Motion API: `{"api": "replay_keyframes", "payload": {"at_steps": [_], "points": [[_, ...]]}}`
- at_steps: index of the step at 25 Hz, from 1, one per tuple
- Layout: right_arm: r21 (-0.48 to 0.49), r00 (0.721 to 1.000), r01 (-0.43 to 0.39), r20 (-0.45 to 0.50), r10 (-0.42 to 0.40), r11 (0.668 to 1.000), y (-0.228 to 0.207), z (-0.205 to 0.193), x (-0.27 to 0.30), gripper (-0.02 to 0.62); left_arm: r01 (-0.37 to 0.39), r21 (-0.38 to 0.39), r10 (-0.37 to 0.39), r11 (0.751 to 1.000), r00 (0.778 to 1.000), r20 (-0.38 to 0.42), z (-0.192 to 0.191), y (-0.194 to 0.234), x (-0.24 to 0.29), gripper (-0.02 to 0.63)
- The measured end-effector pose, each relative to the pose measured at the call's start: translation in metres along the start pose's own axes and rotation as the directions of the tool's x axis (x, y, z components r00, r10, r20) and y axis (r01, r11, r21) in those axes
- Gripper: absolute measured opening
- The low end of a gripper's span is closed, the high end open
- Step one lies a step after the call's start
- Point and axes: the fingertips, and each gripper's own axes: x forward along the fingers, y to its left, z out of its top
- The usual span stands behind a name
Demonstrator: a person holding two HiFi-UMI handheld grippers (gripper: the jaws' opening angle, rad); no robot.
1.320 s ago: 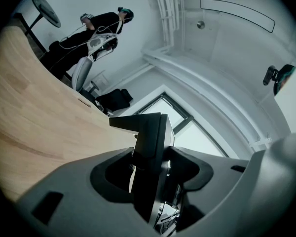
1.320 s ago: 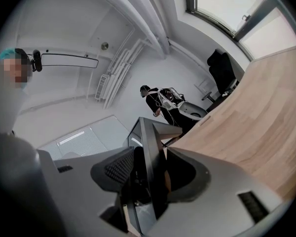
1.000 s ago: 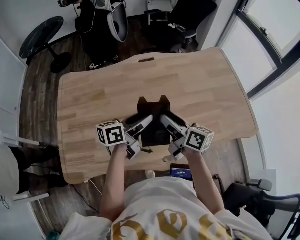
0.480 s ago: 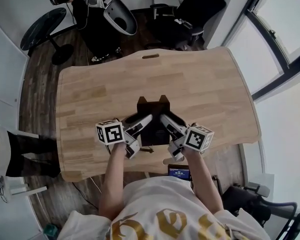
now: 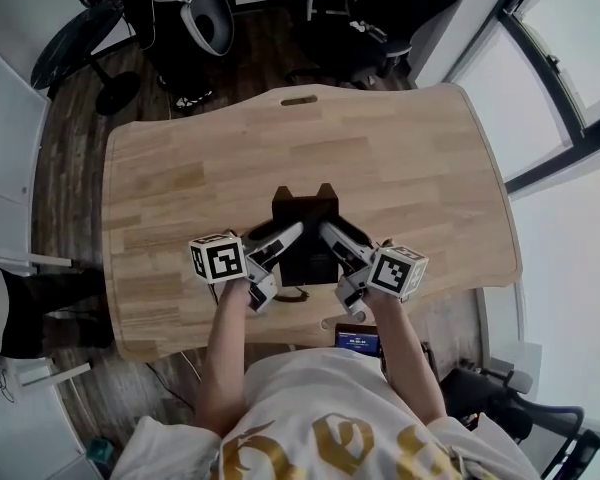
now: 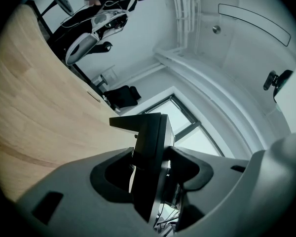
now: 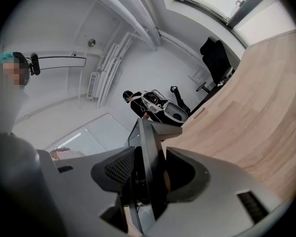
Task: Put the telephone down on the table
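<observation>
Wooden table (image 5: 410,158) spreads beyond the fingers. Between them is the black telephone (image 5: 305,208), clamped on either side by the left gripper (image 5: 286,236) and right gripper (image 5: 330,236). Likely the set-down step; next, seat it flat, then spread both.

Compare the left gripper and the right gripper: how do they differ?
The left gripper holds the telephone by its left edge, the right gripper by its right edge. The left gripper slants rightward, the right gripper leftward. Both are shut on it.
</observation>
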Motion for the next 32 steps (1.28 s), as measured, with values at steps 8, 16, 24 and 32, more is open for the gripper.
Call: {"api": "replay_keyframes", "payload": {"at_steps": [8,16,24,32], "points": [[0.04,1.0,0.013,-0.024,-0.012,0.999,-0.019,-0.002,0.012,0.193,-0.012,-0.04,0.012,0.999,1.0,-0.009,0.001,0.019,0.009,0.212],[0.068,0.998,0.021,-0.054,-0.017,0.997,-0.034,-0.01,0.023,0.192,-0.026,-0.079,0.026,0.997,1.0,-0.007,-0.002,0.041,0.008,0.212],[0.085,0.996,0.041,-0.081,-0.034,0.996,-0.049,-0.012,0.033,0.191,-0.032,-0.109,0.03,0.993,0.999,-0.015,-0.001,0.059,0.015,0.212],[0.106,0.994,0.065,-0.099,-0.055,0.992,-0.067,-0.015,0.041,0.19,-0.035,-0.147,0.031,0.988,0.999,-0.027,-0.002,0.074,0.023,0.212]]}}
